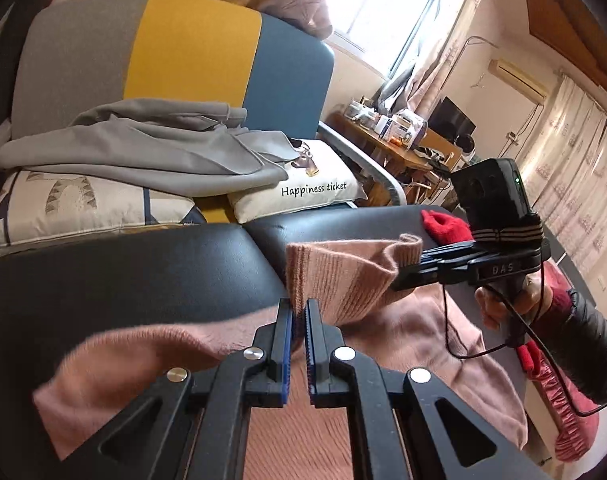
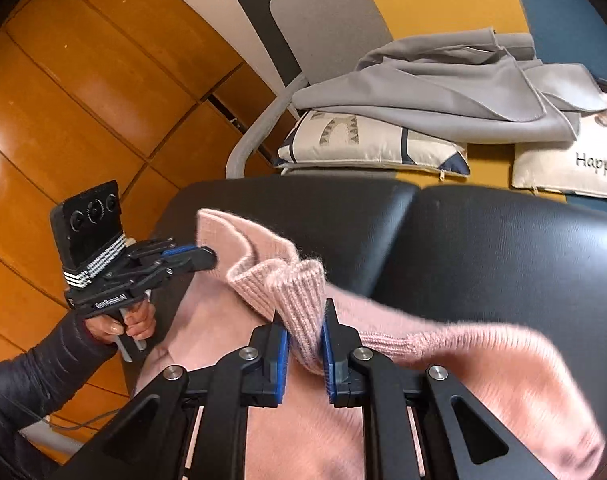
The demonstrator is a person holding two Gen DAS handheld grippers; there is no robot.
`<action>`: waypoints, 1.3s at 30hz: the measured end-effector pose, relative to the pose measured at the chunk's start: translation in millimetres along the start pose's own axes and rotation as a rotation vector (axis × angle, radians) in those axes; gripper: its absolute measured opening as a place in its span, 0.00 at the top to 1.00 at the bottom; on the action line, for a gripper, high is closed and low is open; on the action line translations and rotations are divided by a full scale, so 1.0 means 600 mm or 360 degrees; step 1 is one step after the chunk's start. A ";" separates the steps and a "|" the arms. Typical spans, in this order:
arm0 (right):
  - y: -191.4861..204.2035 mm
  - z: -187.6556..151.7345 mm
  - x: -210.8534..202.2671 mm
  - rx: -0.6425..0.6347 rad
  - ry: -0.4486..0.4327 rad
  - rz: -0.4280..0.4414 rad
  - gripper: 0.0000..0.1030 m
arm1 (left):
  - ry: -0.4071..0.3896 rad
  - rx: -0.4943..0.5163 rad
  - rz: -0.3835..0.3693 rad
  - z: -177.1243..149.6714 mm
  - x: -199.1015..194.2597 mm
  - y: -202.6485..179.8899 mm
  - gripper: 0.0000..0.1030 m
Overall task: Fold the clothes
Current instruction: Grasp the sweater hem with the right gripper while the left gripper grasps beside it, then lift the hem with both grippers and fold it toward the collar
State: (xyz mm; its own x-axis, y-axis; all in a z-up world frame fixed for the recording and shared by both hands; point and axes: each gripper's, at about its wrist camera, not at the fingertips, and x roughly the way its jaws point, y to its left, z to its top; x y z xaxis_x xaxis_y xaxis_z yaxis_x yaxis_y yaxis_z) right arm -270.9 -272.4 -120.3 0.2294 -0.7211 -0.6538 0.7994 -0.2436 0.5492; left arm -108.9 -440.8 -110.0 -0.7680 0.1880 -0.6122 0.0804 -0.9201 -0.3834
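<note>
A fuzzy pink knitted sweater (image 1: 403, 332) is spread over a black padded leather bench (image 1: 123, 272), presumably because the flat, firm top gives the cloth a surface to be folded on. Its ribbed band (image 2: 299, 300) is held up off the bench at two points, so that the edge between them is kept taut and can be carried over as one line. The left gripper (image 1: 299, 312) is clenched on one corner of the ribbing, a narrow slit of cloth being pinched between its blue-padded fingers (image 1: 312, 320). The right gripper (image 2: 305, 336) is closed on a thicker bunch of the same band, which explains why its jaws stand wider apart. Whether the lifted edge is the hem or the collar cannot be settled, since the fisheye view is blurred at the sleeves. A loosely laid grey garment (image 1: 143, 148) is seen on patterned cream cushions (image 1: 83, 208) behind the bench, well apart, and a red knitted item (image 1: 443, 224) lies at the far corner beyond the right gripper.
</note>
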 end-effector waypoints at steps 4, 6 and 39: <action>0.019 -0.045 -0.008 -0.0014 -0.0025 -0.0021 0.86 | 0.0020 0.0035 0.0025 -0.050 -0.007 -0.024 0.96; 0.028 -0.068 -0.011 -0.0020 -0.0032 -0.0036 0.86 | 0.0055 0.0061 0.0044 -0.076 -0.002 -0.035 0.96; 0.075 -0.148 0.031 -0.0061 0.0016 -0.0517 0.59 | 0.0184 0.0102 0.0167 -0.146 0.048 -0.062 0.89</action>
State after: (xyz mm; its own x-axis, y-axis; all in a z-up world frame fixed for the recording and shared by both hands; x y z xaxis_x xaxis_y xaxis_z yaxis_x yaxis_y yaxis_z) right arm -181.2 -239.2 -153.8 -0.0356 -0.6033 -0.7968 0.8521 -0.4349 0.2912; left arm -78.4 -370.9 -174.2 -0.6791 0.1248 -0.7233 0.1124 -0.9561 -0.2705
